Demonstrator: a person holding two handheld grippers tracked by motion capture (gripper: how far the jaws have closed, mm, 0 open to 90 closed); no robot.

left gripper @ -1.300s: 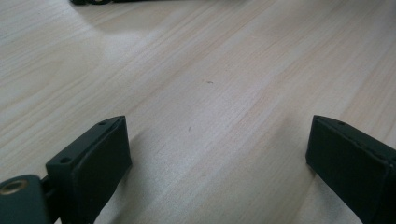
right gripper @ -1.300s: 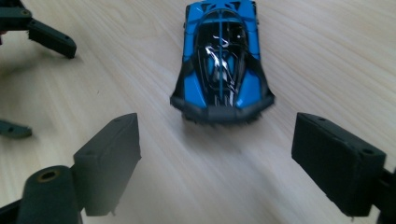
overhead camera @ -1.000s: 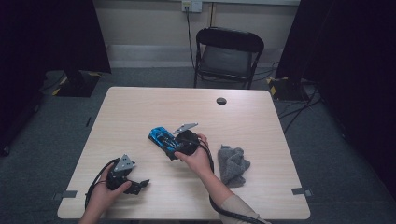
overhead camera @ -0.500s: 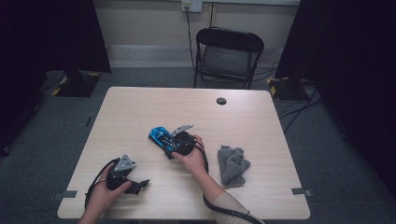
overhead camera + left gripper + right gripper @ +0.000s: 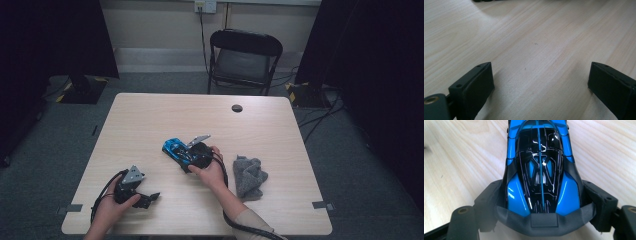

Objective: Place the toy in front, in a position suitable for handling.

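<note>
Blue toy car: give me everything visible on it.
The toy car is a glossy blue and black model, plastic by its look, with a dark canopy crossed by thin pale lines and a matte dark wing across its near end. It sits upright on the wooden table, left of the grey cloth. The right tongs straddle its near end; their jaws have just been closing and now sit against both flanks. In the high view it lies near the table's middle, its far end pointing up-left.
</note>
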